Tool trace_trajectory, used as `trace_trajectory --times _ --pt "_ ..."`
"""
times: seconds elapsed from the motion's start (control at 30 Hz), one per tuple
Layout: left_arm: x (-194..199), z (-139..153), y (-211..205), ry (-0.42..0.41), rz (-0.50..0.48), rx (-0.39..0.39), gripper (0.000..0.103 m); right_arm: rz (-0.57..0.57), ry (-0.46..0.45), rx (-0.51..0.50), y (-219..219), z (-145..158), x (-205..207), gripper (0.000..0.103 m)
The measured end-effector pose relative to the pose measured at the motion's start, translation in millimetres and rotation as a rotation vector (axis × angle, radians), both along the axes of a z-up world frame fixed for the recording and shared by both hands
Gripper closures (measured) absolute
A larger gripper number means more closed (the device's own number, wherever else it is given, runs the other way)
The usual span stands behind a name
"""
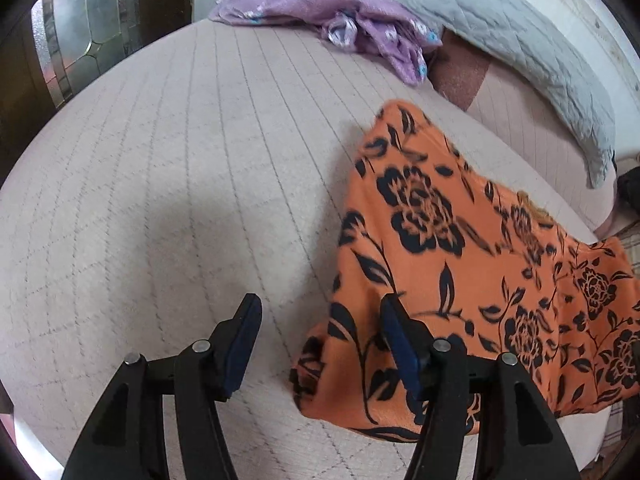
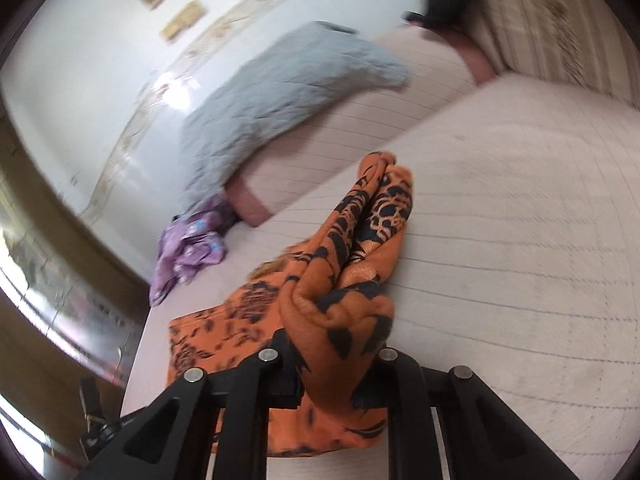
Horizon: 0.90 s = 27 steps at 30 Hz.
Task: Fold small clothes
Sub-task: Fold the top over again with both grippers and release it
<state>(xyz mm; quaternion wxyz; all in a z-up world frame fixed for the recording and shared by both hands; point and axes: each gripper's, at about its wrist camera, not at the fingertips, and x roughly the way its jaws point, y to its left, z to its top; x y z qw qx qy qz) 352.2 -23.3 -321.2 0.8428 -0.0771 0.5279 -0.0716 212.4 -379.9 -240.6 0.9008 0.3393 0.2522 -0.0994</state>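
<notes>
A bunched edge of the orange floral garment is clamped in the right gripper and raised off the quilted bed, seemingly for folding. The left gripper is held apart beside the garment's near-left corner, nothing gripped.

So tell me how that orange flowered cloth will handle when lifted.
Likely floppy: the orange cloth bunches into soft folds in the right gripper. Probably light, since one pinch lifts it. It may drag on the bed where it still lies.
</notes>
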Motion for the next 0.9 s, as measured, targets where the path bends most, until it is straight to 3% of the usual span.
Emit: trace_trajectory --times 0.2,0.4,0.5,0.57,0.6,0.67,0.73,0.77,0.9 --pt "13 27 62 -0.073 0.170 0.001 0.040 0.143 -0.035 -0.009 71 31 33 0.085" --pt "13 31 126 -0.074 0.318 -0.012 0.040 0.283 -0.008 0.023 162 22 82 0.085" --pt "10 21 138 -0.047 0.308 0.027 0.040 0.356 0.148 0.069 211 -17 120 0.082" --pt "11 15 144 -0.026 0.284 0.009 0.040 0.424 0.275 0.126 237 -55 142 0.074" --pt "10 15 147 -0.021 0.269 -0.009 0.040 0.427 0.287 0.120 242 -66 144 0.074" --pt "5 17 153 -0.026 0.257 -0.030 0.040 0.453 0.182 0.128 237 -58 131 0.065" --pt "2 22 148 -0.036 0.216 -0.070 0.040 0.532 0.141 0.221 227 -51 125 0.025" --pt "1 25 145 -0.040 0.190 -0.097 0.040 0.566 0.110 0.273 217 -44 118 0.024" --pt "-5 33 108 -0.047 0.024 -0.231 0.040 0.527 0.024 0.245 174 -19 86 0.025"
